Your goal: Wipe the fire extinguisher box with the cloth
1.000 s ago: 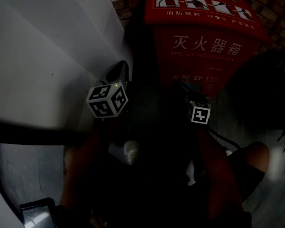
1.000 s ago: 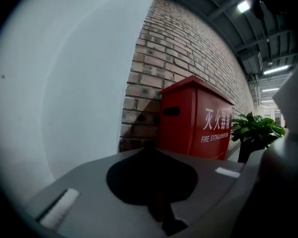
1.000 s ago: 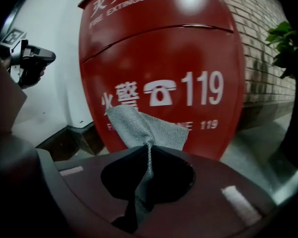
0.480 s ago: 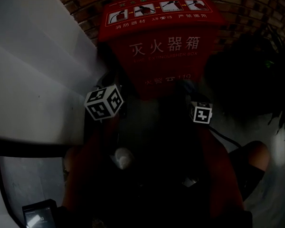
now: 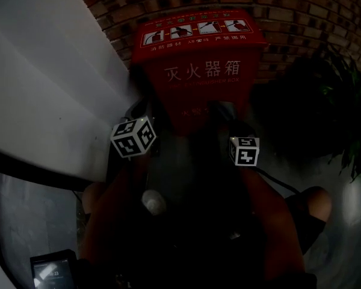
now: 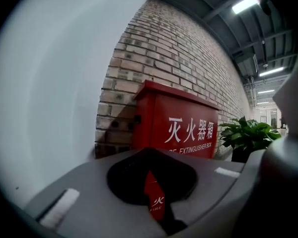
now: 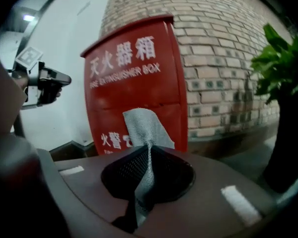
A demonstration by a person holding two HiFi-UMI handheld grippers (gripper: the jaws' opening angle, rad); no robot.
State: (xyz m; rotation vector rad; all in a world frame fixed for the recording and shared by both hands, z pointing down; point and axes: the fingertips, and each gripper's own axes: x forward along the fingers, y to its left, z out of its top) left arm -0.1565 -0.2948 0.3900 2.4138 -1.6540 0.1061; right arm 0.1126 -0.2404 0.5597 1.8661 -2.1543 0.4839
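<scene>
Cloth (image 7: 141, 125) pinched tight in your right gripper (image 7: 147, 158), free end fanned toward the fire extinguisher box (image 7: 134, 78) for wiping; left gripper (image 6: 154, 182) jaws nearly together, empty, off to the side.

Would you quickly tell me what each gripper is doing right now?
Left gripper: closed, empty.
Right gripper: closed on the grey cloth.

A brown brick wall (image 5: 301, 17) with pale mortar runs across the back and meets a smooth white wall (image 5: 42, 89) on the left. A leafy green plant (image 6: 248, 135) stands at the right, near the brick. Overhead (visible only from low down) a dark ceiling (image 6: 208, 4) carries bright strip lights (image 6: 246, 4). The floor (image 7: 248, 157) is grey and dim.
</scene>
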